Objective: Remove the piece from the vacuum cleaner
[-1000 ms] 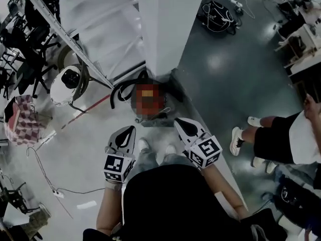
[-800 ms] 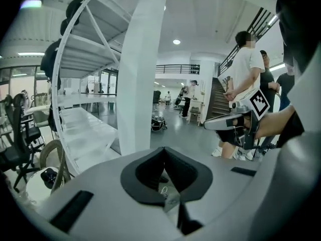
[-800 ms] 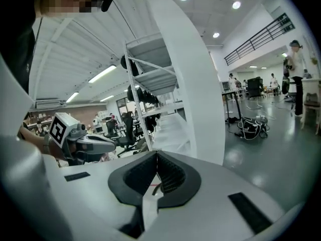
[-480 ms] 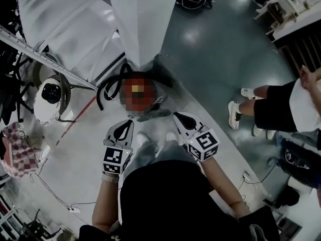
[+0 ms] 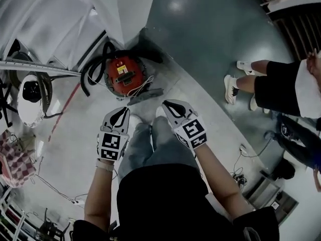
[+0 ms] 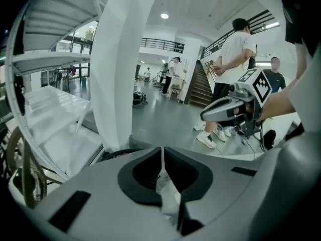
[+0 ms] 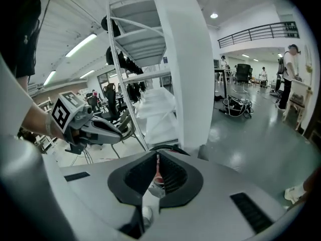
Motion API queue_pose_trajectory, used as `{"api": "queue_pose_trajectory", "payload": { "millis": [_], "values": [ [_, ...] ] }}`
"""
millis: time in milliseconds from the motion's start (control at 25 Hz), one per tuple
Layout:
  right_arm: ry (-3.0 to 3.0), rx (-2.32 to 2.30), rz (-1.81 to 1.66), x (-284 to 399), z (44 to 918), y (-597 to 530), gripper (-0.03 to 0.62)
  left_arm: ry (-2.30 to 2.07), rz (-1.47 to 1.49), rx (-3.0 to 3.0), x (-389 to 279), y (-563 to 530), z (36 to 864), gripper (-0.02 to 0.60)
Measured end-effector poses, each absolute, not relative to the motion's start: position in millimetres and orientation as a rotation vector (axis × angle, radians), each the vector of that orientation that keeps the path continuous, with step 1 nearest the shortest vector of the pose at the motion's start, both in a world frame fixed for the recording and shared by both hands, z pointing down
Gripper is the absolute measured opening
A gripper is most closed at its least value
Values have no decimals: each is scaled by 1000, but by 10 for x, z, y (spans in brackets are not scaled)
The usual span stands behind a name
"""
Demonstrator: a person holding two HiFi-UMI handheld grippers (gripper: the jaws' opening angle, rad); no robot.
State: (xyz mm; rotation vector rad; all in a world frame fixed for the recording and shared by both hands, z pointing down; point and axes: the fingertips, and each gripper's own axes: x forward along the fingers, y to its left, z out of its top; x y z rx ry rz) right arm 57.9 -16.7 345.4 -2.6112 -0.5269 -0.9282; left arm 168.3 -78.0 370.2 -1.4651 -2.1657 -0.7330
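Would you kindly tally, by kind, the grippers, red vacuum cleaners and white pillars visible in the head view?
grippers: 2 (left gripper, right gripper)
red vacuum cleaner: 1
white pillar: 1
Total: 4

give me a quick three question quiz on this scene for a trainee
1. True or false: the left gripper is holding the red vacuum cleaner.
2. What colour is the hose curled beside the vacuum cleaner? A black, B white, C blue.
3. Fill in: the jaws of the right gripper stand ____.
Key: 1 false; 2 A; 3 shut.
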Motion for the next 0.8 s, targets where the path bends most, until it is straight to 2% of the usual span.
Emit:
{"api": "queue_pose_trajectory", "payload": {
  "millis": [440,600,800],
  "values": [
    [-356,-2571,-1205,755,4699,-7,37,-2110,-875,-1353,1597,-634,5079,25],
    [-308,-2567,-1283,789,5151,71,52,-2093,-892,-1285,1471,-596,5565,98],
    [-245,-2531,-1325,827,5728,69,79,-2070,-979,-1258,1332,-583,6107,120]
  ]
}}
